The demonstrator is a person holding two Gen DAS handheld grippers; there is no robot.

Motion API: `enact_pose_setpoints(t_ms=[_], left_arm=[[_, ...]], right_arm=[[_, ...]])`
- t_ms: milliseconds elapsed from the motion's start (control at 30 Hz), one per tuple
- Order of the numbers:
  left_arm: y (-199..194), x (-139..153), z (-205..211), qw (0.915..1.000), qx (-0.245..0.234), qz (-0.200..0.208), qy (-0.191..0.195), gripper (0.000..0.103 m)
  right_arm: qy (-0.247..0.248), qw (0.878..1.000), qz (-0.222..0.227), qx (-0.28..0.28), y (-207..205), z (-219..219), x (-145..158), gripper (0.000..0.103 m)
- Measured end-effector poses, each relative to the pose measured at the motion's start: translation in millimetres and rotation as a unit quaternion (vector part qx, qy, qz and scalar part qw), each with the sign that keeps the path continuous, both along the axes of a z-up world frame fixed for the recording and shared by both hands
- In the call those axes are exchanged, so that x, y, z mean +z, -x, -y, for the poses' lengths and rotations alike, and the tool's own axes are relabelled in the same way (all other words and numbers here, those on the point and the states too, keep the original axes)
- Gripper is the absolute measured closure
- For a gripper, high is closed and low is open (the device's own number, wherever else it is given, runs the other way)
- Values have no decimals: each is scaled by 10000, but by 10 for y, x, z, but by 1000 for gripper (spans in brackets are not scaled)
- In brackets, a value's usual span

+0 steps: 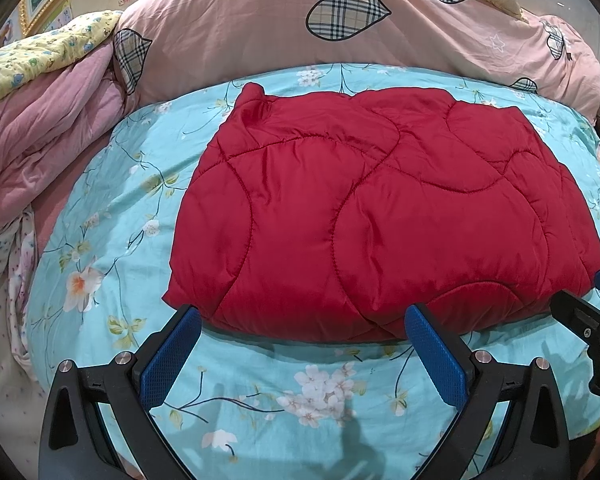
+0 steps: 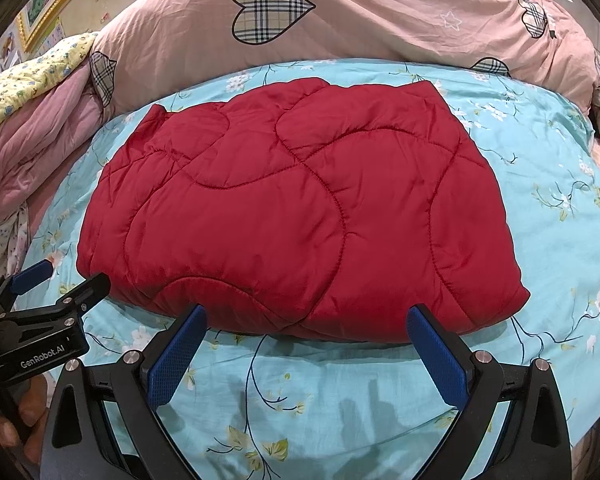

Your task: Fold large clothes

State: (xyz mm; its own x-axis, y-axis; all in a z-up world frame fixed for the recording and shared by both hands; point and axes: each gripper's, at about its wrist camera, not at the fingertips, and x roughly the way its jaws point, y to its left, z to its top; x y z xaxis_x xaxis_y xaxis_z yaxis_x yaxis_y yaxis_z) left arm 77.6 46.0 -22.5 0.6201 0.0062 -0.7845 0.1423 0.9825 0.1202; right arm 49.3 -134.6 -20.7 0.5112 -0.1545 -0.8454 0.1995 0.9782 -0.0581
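Both tools are spread wide and grip nothing. The left tool (image 1: 302,322) hovers just short of the near edge of the red quilted garment (image 1: 380,216), its blue fingertips (image 1: 184,330) level with that edge and apart from the cloth. The right tool (image 2: 306,322) stands the same way, squarely before the same near edge of the garment (image 2: 300,216). Each tool also shows at the margin of the other's view, so the two sit side by side, close together, the left toward the garment's left half and the right toward its right half.

Straight ahead of both, the garment lies on the bed's blue floral sheet (image 2: 340,392), already doubled into a puffy slab. Its long axis runs left to right across the line of the fingers; its short axis runs away from the tools toward the pink heart-print duvet (image 2: 340,8) heaped at the far side. The near edge is thick and rounded, which reads as a fold line and not a loose hem.

Judging from this, neither tool is clearly nearer; both face the near edge evenly. A further fold would likely mean taking one end and carrying it along the long axis, or the garment may already be done. The slippery padded cloth could spring open if pinched shallowly
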Motion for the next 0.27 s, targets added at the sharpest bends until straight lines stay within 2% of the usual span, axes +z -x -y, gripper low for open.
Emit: enact_pose_setpoints(t_ms=[267], left_arm=[[-13, -24, 5, 10000, -18, -19, 21, 1]], right_arm=[[7, 10000, 34, -5, 11, 44, 17, 2]])
